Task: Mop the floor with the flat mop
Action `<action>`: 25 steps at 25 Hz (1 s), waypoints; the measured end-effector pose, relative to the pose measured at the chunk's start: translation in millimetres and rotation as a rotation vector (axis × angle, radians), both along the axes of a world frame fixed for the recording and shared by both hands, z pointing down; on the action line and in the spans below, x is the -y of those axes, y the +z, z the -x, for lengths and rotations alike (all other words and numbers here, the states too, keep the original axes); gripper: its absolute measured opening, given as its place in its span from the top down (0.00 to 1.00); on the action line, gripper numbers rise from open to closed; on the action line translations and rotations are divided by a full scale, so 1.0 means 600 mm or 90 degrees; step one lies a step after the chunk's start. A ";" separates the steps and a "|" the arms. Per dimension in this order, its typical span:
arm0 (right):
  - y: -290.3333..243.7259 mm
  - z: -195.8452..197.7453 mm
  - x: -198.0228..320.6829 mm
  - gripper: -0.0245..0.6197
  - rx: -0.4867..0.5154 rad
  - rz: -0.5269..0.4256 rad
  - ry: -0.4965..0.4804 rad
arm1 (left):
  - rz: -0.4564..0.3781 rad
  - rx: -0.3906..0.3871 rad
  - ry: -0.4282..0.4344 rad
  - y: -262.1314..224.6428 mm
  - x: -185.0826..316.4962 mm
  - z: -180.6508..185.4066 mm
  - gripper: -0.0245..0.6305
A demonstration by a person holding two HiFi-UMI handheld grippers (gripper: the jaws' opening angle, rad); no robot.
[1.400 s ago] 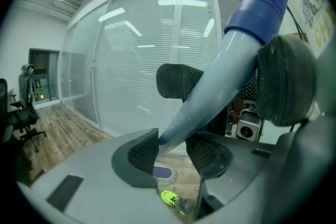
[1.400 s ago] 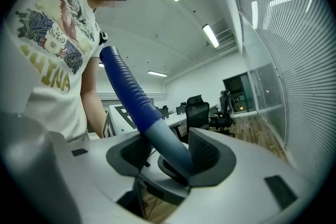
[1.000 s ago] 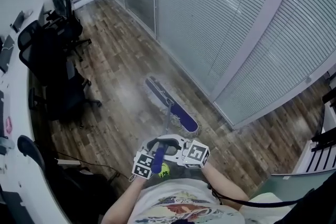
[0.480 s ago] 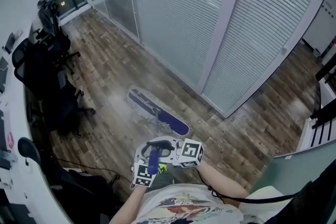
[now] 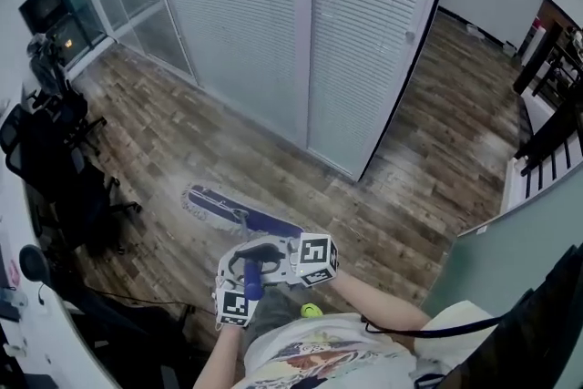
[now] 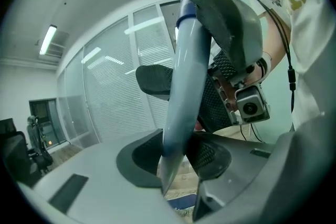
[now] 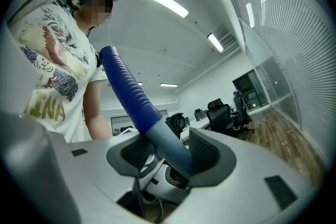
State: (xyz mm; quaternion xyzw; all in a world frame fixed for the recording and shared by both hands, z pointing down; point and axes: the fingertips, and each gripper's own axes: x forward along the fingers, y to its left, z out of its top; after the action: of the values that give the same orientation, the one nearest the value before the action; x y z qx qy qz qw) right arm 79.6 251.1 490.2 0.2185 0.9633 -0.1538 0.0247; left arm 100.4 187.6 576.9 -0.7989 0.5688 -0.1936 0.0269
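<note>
Clamping the mop handle [image 6: 181,86] between its two dark pads, the left gripper [image 6: 176,157] had just been closing its jaws, and both pads pressed on the pale grey pole. The right gripper [image 7: 168,157] was likewise clenched on that handle, just below where the ribbed blue grip [image 7: 126,86] met the grey pole.

Head view: both grippers sat close together in front of the person's chest. The left gripper [image 5: 239,273] was nearer the body and the right gripper [image 5: 282,258] just beside it, to its right. The blue grip stood up between them.

The mop head [image 5: 228,209] lay flat on the wood floor [image 5: 182,132], just beyond the grippers and slightly left. It was long and blue with a pale fringe, and ran from far left to near right. It was well short of the glass partition with blinds [image 5: 246,14], and office chairs [image 5: 55,178] stood further left.

Hard to make out:
- The pole between the grippers and the mop head was foreshortened and mostly covered by the gripper bodies.
- The mop head's near right end was cut off behind the right gripper.
- In the left gripper view only a sliver of blue showed below the jaws.
- A small yellow-green object [image 5: 311,311] by the person's shirt could not be identified.
</note>
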 end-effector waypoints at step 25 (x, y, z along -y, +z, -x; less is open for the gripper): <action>0.057 -0.103 -0.075 0.63 -0.016 -0.052 -0.040 | 0.028 0.018 0.016 0.061 -0.065 -0.103 0.78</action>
State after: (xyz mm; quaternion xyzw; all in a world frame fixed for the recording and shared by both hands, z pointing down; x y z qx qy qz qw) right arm 141.6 296.2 524.3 0.2473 0.9618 -0.1176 -0.0010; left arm 162.3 226.8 613.3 -0.8035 0.5541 -0.2168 0.0200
